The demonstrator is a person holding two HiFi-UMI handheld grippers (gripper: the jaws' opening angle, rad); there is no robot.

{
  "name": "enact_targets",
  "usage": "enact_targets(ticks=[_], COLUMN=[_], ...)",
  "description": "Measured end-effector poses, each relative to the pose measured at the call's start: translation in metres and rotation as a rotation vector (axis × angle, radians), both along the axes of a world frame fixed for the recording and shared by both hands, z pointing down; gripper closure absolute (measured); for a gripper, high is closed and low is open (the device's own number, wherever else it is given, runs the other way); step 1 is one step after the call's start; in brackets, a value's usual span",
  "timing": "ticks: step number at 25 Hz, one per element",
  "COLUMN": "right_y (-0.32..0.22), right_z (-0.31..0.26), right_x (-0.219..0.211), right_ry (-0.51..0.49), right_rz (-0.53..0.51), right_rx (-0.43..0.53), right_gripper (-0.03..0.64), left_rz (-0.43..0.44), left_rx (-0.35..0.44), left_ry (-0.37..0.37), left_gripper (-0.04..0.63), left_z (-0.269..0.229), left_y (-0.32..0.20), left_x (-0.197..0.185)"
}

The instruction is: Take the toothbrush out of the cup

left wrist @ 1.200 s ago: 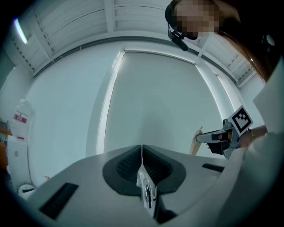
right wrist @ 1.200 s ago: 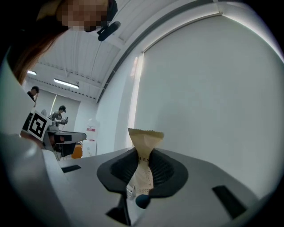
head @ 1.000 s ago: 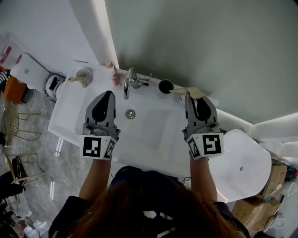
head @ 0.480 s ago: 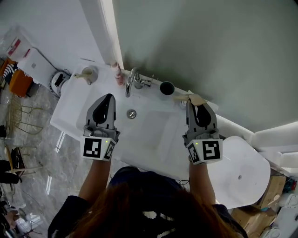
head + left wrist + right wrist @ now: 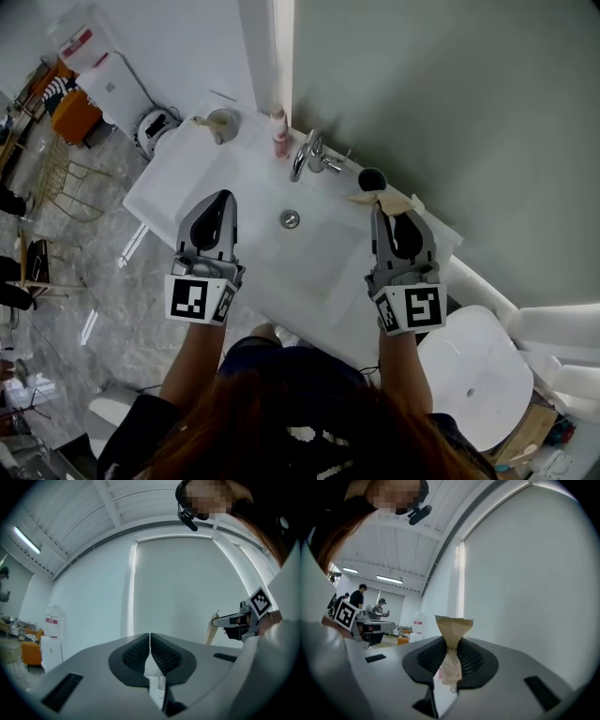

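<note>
A black cup (image 5: 372, 178) stands on the sink's back ledge, right of the faucet. My right gripper (image 5: 382, 210) is shut on a tan paper-wrapped toothbrush (image 5: 384, 198), which lies crosswise just in front of the cup, outside it. In the right gripper view the wrapper (image 5: 453, 634) sticks up from between the pads of that gripper (image 5: 451, 645). My left gripper (image 5: 220, 197) hovers over the basin's left side, shut and empty. In the left gripper view its pads (image 5: 140, 653) meet with nothing between them, and the right gripper (image 5: 236, 620) shows at the far right with the wrapper (image 5: 212, 629).
The white sink (image 5: 202, 173) has a chrome faucet (image 5: 305, 157), a drain (image 5: 291, 219), a pink bottle (image 5: 279, 141) and a beige mug (image 5: 221, 123) along its back edge. A white toilet lid (image 5: 473, 370) lies to the right. Grey walls rise behind.
The head view has swung, so the sink now sits further right. Both grippers have slid left along the sink; the right one, with the wrapped toothbrush, now sits closer to the cup.
</note>
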State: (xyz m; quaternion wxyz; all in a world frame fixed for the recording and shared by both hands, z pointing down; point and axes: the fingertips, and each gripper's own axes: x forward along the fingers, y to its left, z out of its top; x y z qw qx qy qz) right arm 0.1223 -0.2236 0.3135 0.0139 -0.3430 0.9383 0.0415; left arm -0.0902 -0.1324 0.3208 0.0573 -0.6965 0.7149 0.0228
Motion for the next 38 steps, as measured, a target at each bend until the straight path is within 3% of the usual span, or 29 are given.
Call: enact_targets(ticks=[10, 18, 26, 29, 34, 38], right_y=[0.035, 0.043, 0.037, 0.019, -0.006, -0.007], right_z=[0.008, 0.005, 0.001, 0.005, 0.023, 0.022], right_x=[-0.06, -0.079, -0.087, -0.109, -0.174, -0.233], right_ry=[0.025, -0.003, -0.004, -0.008, 0.013, 0.02], right_rz=[-0.21, -0.274, -0.208, -0.157, -0.062, -0.004], right_rx=[0.026, 0.024, 0.044, 0.056, 0.004, -0.02], right_gripper=[0.531, 0.531, 0.531, 0.532, 0.534, 0.535], left_rz=[-0.194, -0.287, -0.214, -0.184, -0.115, -0.027], left_rx=[-0.016, -0.016, 0.024, 0.03, -0.003, -0.004], left_ry=[-0.002, -0.003, 0.003, 0.012, 0.087, 0.057], left_gripper=[0.571, 0.571, 0.571, 0.571, 0.571, 0.571], left_z=[0.005, 0.006, 0.006, 0.025, 0.052, 0.04], left_y=[0.065, 0.086, 0.054, 0.023, -0.032, -0.05], left_x=[-0.031, -0.057, -0.084, -0.123, -0.2, -0.251])
